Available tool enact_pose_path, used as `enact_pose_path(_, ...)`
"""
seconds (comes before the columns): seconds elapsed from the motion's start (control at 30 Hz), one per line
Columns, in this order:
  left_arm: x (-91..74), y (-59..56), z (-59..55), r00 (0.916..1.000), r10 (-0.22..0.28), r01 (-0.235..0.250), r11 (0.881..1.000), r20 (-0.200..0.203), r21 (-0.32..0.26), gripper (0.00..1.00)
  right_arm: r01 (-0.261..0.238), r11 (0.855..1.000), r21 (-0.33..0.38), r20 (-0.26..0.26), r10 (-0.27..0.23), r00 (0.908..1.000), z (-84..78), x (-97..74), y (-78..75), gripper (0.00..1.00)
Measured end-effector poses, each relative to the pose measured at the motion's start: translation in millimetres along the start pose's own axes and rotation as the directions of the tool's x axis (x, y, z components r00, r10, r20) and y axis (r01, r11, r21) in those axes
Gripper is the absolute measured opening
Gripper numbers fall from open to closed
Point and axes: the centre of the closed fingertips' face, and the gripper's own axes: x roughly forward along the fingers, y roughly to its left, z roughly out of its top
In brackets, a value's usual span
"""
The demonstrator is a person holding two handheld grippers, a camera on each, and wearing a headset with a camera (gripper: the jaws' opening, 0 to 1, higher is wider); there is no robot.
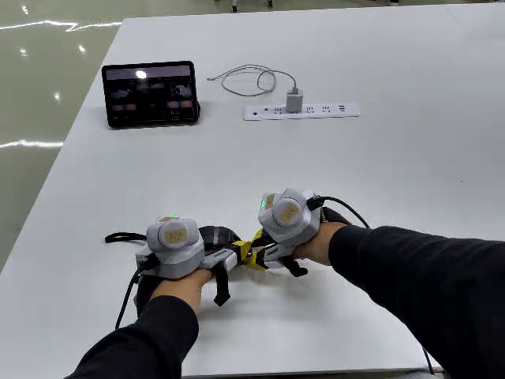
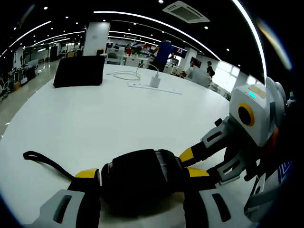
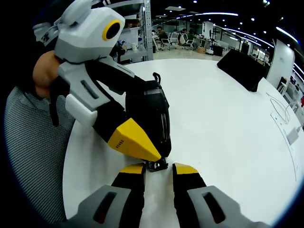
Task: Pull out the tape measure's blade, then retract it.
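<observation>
The tape [image 3: 149,111] lies near the front edge of the table [image 1: 379,158]. Its long axis runs left to right, with its mouth toward the right gripper [image 3: 158,171] and its strap [image 2: 45,160] trailing left. The left gripper [image 2: 142,173] is clamped on the black case. The right jaws stand narrow around the blade's hook [image 3: 156,165]; I cannot tell whether they pinch it. Small lettering on the left gripper's yellow tip is too small to read.
</observation>
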Motion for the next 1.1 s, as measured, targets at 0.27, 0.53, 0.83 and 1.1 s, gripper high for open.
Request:
enact_pose_path(0.27,-1.8,5.1,-0.1,0.9999,0.014,-0.014,1.000,0.000,-0.015,0.75,-0.015,0.999,0.033,0.020,0.014,0.9997,-0.8,-6.0,-0.4,0.36)
enact_pose_path(0.53,-3.5,6.0,2.5,0.9999,-0.002,0.002,0.999,0.012,-0.051,0.76,-0.013,0.997,0.074,0.038,0.010,0.9992,-0.9,-8.3,0.6,0.66)
enact_pose_path(0.83,-5.4,4.9,10.5,0.9992,-0.007,0.008,0.999,0.040,-0.034,0.85,0.004,0.992,0.124,0.064,-0.012,0.9979,4.7,-14.7,-3.3,0.83)
enact_pose_path(1.1,-10.0,1.8,18.5,0.9964,-0.064,0.063,0.998,0.055,0.014,1.00,0.038,0.992,0.117,0.060,-0.045,0.9972,1.7,-28.2,2.3,0.96)
